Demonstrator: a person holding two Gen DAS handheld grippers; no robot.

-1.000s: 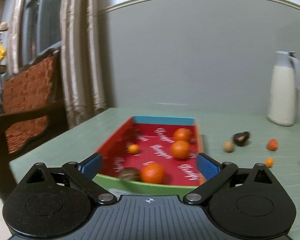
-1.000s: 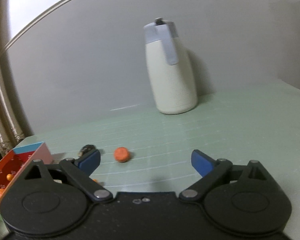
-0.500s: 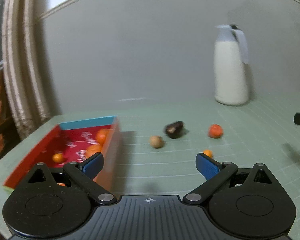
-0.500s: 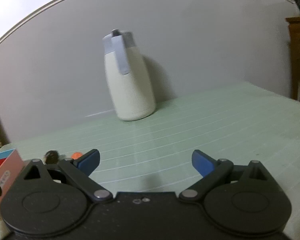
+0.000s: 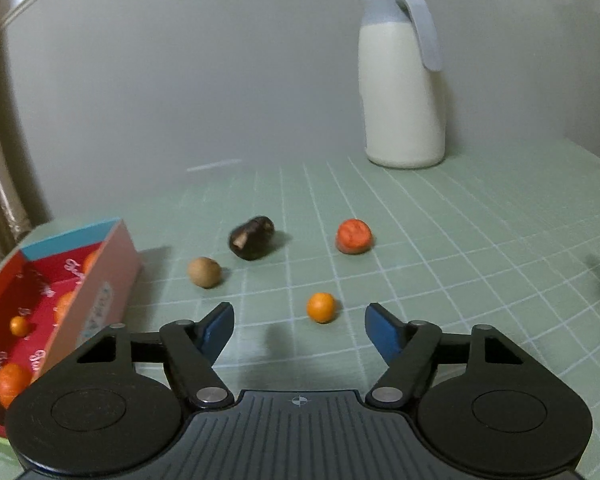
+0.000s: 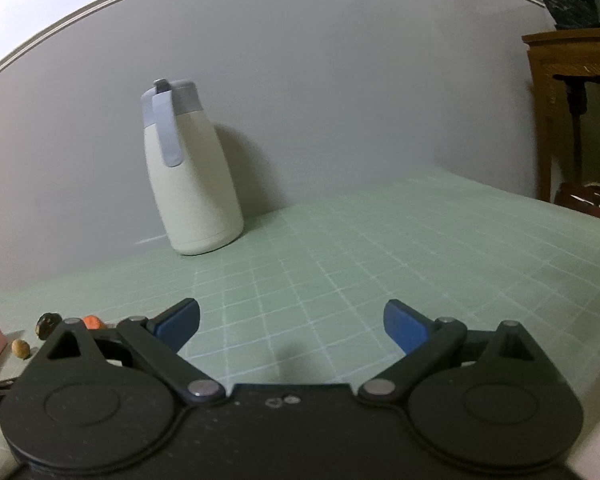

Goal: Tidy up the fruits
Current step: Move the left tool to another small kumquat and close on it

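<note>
While narrowing around nothing, with the left gripper (image 5: 299,322) aiming at the small orange (image 5: 321,307) just ahead on the table (image 5: 460,240) beside the red box (image 5: 112,276); possibly pinching short and nudging it rolling away. Right gripper (image 6: 291,322) hanging wide, empty.

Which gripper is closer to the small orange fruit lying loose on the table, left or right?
Left. The left gripper sits right behind the small orange fruit, jaws closing with nothing between them yet. The right gripper faces bare table near the jug, that fruit not in its view.
</note>
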